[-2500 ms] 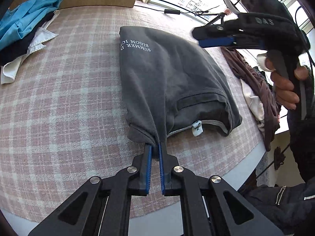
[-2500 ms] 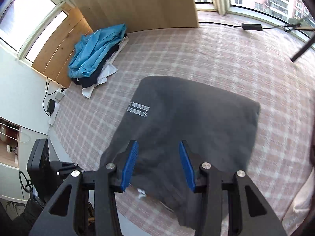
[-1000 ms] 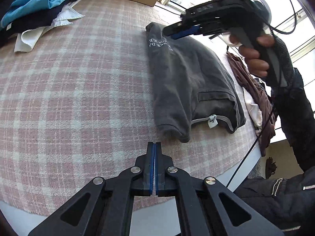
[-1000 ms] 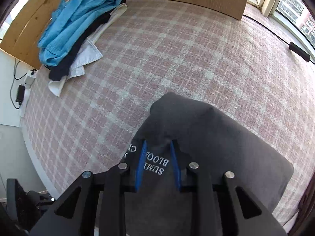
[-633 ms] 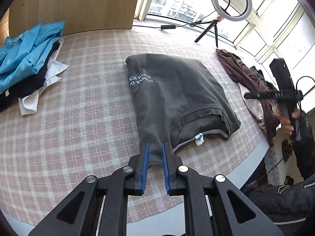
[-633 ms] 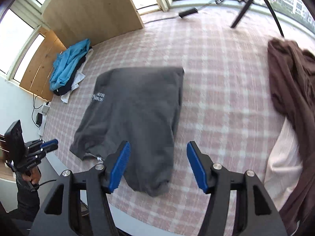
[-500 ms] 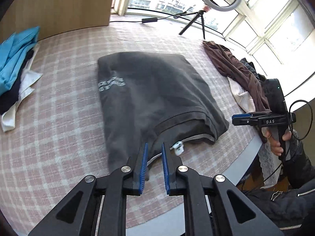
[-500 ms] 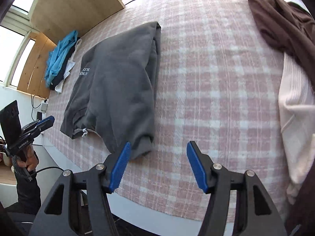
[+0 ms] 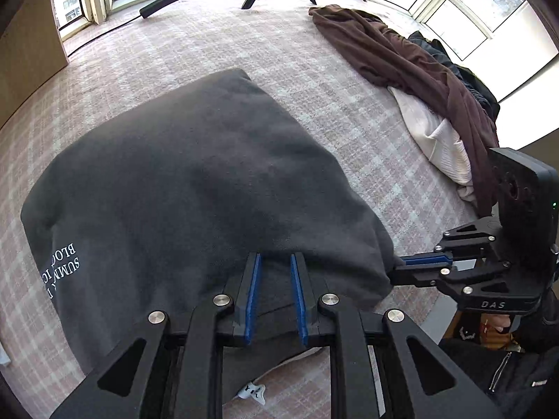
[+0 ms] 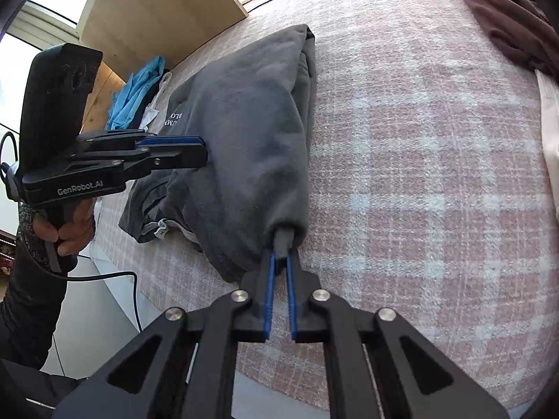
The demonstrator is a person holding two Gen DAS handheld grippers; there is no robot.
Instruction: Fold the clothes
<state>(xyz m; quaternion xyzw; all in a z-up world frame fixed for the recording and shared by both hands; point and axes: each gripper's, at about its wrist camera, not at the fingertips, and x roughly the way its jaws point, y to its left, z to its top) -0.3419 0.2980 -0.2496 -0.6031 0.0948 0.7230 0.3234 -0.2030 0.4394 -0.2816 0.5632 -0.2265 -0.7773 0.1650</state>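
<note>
My right gripper (image 10: 278, 262) has its jaws drawn narrow and pinching a rolled corner of the grey sweatshirt (image 10: 244, 132) at the near table edge. My left gripper (image 9: 273, 262) shows a moderate gap between its blue pads, with the cloth bulging over their tips; I cannot tell from either view whether they grip it.

Count: two grippers, one grey sweatshirt, one pile of blue and white clothes (image 10: 138, 99), one heap of brown, dark and white garments (image 9: 419, 80), one plaid tablecloth (image 10: 419, 174).

View differences: the right wrist camera shows the left gripper (image 10: 174, 152) side-on against the sweatshirt's left flank, held in a hand (image 10: 66, 223), and the blue pile beyond it before a wooden panel (image 10: 157, 7). The left wrist camera shows none of that pile. It does show the right gripper (image 9: 422, 262) at the sweatshirt's right corner, white lettering (image 9: 61, 272) on the left part of the cloth, a white tag (image 9: 251, 392) under the near hem, and a black cable with an adapter (image 9: 159, 1) by the windows.

Orientation: the sweatshirt lies folded on the tablecloth, long axis running from the near edge away toward the windows, collar end nearest me
</note>
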